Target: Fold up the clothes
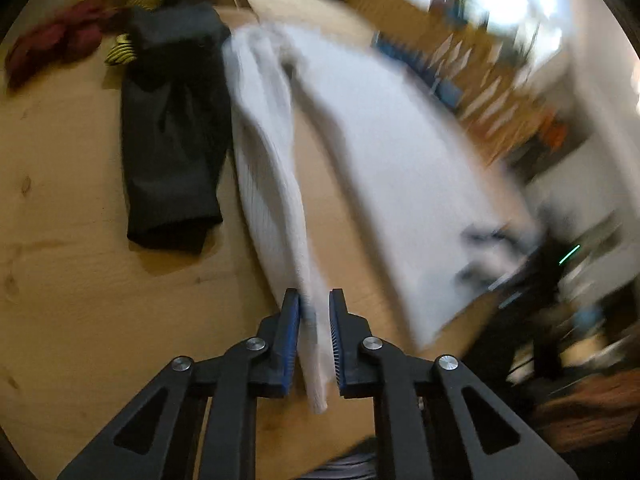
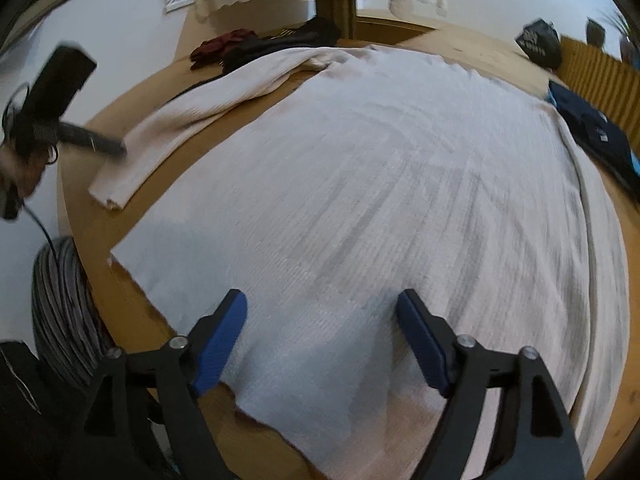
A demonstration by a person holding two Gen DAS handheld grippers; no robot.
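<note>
One fold at most is under way, and most of the job looks to be ahead. On the wooden surface (image 2: 460,46) a white sweater (image 2: 380,184) lies spread flat, its body smooth and its hem toward the near edge, with one sleeve (image 2: 188,120) stretched out to the side and the other side's edge lying along the body. The left gripper (image 1: 314,338) has its jaws nearly closed around the sleeve's cuff end, which runs between the blue pads; that view is blurred, so whether the pads truly pinch the cloth or only bracket it is hard to say, though a grip seems likely. The right gripper (image 2: 322,336) hovers with its jaws wide apart over the hem area of the body, holding nothing. Judging from this, the sleeve is just being taken up to be laid across the body, and no crease has been made in the sweater yet. Beyond it, a black garment (image 1: 172,128) lies lengthwise beside the sleeve, perhaps already folded once, a red garment (image 1: 52,48) sits crumpled at the far end, and a dark blue garment (image 2: 592,128) lies at the surface's other side. Left to do: both sleeves in, the body folded over, then the remaining clothes.
</note>
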